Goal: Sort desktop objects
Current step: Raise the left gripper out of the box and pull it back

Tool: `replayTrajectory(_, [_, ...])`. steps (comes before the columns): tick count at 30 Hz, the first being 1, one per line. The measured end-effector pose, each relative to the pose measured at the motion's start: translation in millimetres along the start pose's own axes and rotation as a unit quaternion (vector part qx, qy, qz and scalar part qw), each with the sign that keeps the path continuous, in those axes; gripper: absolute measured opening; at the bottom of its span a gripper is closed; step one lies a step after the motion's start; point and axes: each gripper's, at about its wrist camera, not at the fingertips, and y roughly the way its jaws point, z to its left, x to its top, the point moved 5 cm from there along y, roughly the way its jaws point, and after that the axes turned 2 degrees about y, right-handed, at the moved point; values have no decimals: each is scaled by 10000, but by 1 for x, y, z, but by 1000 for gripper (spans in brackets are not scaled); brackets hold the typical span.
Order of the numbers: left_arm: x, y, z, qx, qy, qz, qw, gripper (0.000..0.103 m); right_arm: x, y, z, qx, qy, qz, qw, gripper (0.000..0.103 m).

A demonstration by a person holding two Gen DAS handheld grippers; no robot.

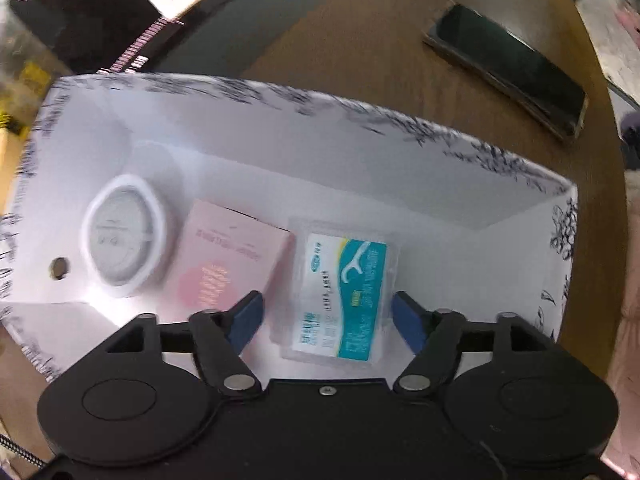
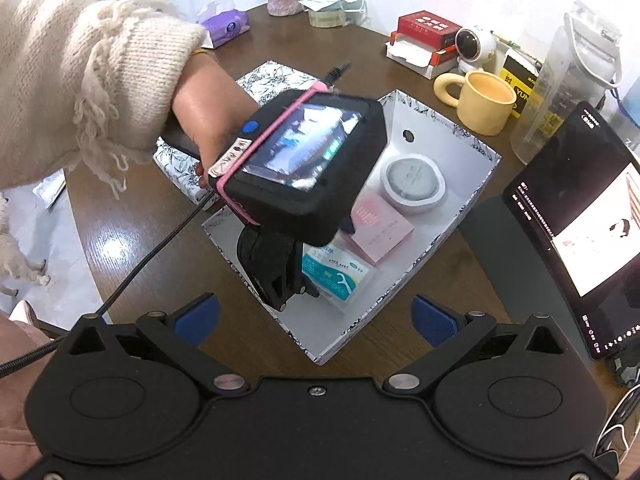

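My left gripper [image 1: 326,316] hangs with jaws wide straddling the clear teal-labelled floss-pick box [image 1: 342,292], long axis running near-to-far, right gripper [image 2: 316,320] wide too.

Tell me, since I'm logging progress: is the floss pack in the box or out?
In. The floss pack lies flat on the box floor beside the pink carton, between the left tool's open fingers.

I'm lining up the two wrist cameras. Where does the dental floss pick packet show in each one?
Left wrist: floss pick packet sits lower centre, between the open left gripper fingers.
Right wrist: floss pick packet sits centre, beneath the left gripper's body.
Shared landmark: pink box beside it.
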Motion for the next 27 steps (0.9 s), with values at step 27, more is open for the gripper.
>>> replayTrajectory(27, [-31,-143,-12,1489,-3735,-2334,8853,103,-15,2,-18,286,284,-155,9991,103])
